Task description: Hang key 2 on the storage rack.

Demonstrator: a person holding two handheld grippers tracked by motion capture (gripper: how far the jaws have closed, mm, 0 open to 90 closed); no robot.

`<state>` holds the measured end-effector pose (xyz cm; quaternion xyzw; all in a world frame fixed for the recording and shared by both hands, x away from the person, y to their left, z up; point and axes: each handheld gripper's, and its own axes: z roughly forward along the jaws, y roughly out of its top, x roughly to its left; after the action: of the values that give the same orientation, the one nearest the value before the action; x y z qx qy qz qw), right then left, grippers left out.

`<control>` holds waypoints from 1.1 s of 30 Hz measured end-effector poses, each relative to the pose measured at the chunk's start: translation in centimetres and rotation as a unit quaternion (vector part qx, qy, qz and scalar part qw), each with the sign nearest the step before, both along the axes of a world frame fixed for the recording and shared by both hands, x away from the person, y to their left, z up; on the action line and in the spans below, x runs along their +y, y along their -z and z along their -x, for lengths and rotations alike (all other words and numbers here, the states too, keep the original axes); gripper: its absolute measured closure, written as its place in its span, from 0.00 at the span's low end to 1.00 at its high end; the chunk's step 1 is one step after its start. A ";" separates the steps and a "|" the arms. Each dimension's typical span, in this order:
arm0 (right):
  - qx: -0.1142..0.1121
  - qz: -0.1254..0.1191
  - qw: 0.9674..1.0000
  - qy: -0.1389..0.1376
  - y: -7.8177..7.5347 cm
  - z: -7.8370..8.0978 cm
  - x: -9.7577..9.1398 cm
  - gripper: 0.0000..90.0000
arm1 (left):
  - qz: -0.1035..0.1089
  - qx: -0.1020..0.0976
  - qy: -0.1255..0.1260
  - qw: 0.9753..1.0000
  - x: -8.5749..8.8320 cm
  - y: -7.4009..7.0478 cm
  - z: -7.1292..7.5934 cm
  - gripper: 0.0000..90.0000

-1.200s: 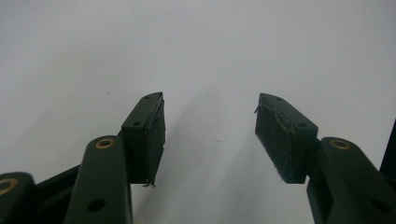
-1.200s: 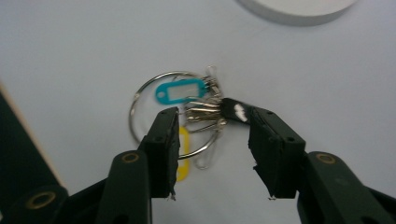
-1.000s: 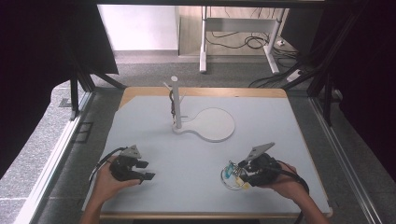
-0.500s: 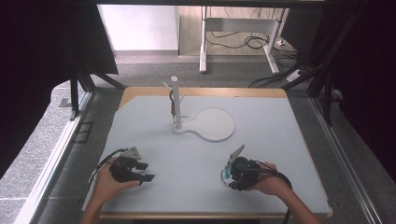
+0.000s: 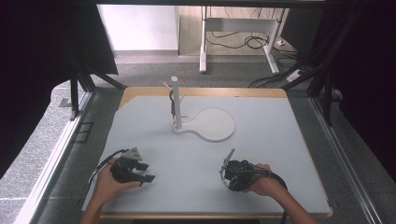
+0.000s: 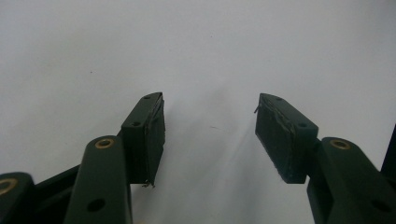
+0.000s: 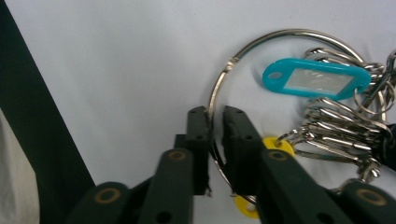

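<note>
A: Start nearest the person. What has just changed?

B: The right gripper [image 7: 214, 122] has dropped toward the table and slid in toward the middle compared with a second ago, and its jaws have just been closing. In the right gripper view the wire of the large key ring [image 7: 261, 44] now runs through the narrow slit between the two pads, which seem to pinch it.

A: So the keys are caught?

B: I judge the grasp made, or very nearly. The ring lies flat on the white table [image 5: 275, 140], near the front edge and right of centre, under that gripper [image 5: 229, 175]. Lifting looks like the next step, not yet begun.

A: And the left gripper?

B: The left gripper [image 6: 210, 133] has kept its place at the front left. Its jaws stand well apart with bare table between them; it holds nothing.

A: What does the close view give that the high view lacks?

B: The bunch itself: a teal tag [image 7: 315, 79], a yellow tag [image 7: 279, 143] just beside the right pad, and a cluster of small rings and keys [image 7: 341, 135]. From above, the hand hides all of that.

A: And the reverse?

B: The high view shows the white peg stand [image 5: 176, 105] on its round base [image 5: 212, 125], well beyond both hands. It is probably where the ring will hang.
</note>
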<state>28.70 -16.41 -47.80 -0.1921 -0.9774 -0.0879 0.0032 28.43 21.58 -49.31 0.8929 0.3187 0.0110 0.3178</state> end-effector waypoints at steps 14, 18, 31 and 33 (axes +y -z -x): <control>0.019 -0.019 0.999 0.041 -0.7 -0.8 0.3 0.96 | -0.004 -0.003 0.004 1.000 0.0 0.1 0.2 0.48; 0.025 -0.050 0.997 0.057 -1.7 -1.3 -0.3 0.97 | 0.004 0.000 0.005 1.000 0.0 0.1 0.2 0.48; 0.015 -0.135 0.986 0.096 -5.4 -2.9 -2.4 0.97 | 0.004 -0.003 0.008 1.000 0.0 0.0 0.2 0.48; 0.016 -0.141 0.985 0.100 -5.9 -3.1 -2.6 0.97 | 0.004 -0.002 0.008 1.000 -0.1 0.1 0.2 0.48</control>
<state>31.78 -19.01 -41.93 -0.2876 -0.9311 -0.2213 0.0367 28.19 21.53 -49.42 0.8941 0.3108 0.0087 0.3224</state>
